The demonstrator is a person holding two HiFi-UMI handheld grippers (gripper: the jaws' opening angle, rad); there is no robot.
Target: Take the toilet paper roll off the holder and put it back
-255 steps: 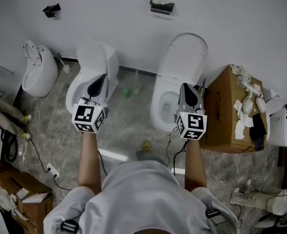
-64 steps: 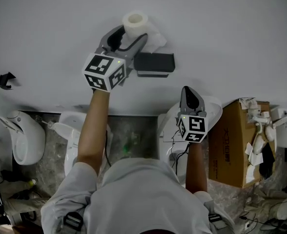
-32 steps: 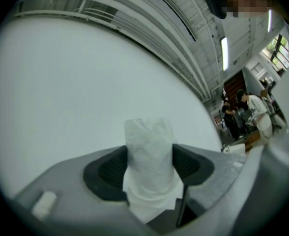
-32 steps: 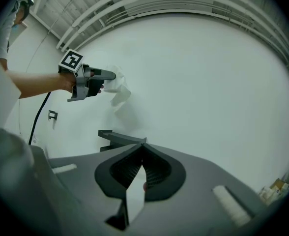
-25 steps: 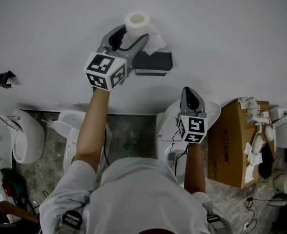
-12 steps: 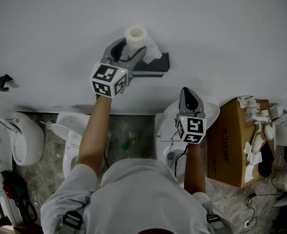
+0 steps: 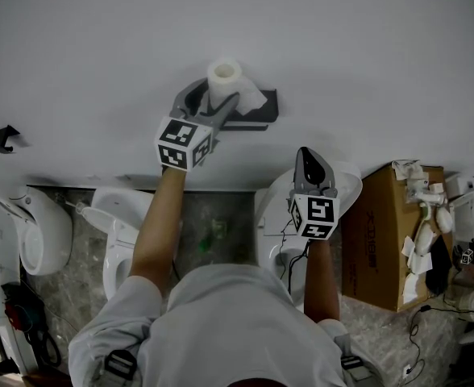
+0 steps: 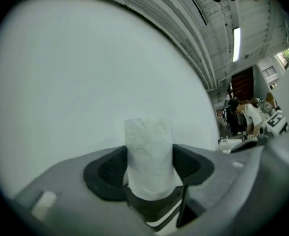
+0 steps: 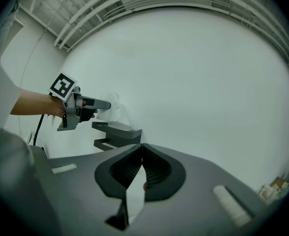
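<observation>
Now the left gripper (image 7: 218, 92) is bringing the white toilet paper roll (image 7: 224, 72) down twd the black wall-mounted holder (image 7: 259, 105). A sec ago the roll was sitting clearly higher on the white wall (image 7: 366, 47), w/ a visible gap above the holder. That gap is closing, and the roll's lower end is now overlapping the holder's top-left edge from where I'm standing. Whether it's actually touching yet, can't tell.

Left gripper view: its fingers (image 8: 105, 173) are clamping the roll from both sides, roll standing upright btwn them, grip looking square. A loose tail of paper (image 7: 250, 96) is hanging off the roll's right side, over the holder.

The right gripper (image 7: 310, 156) is hanging lower down, well apart from the holder, not helping. Its fingers are pressed together w/ nothing btwn them, and it's barely shifted over the last few secs.

Meaning for the task: take-off part is looking done, since the roll is in the gripper and off the mount. Put-back part is probably under way, w/ lining up and seating the roll remaining.
</observation>
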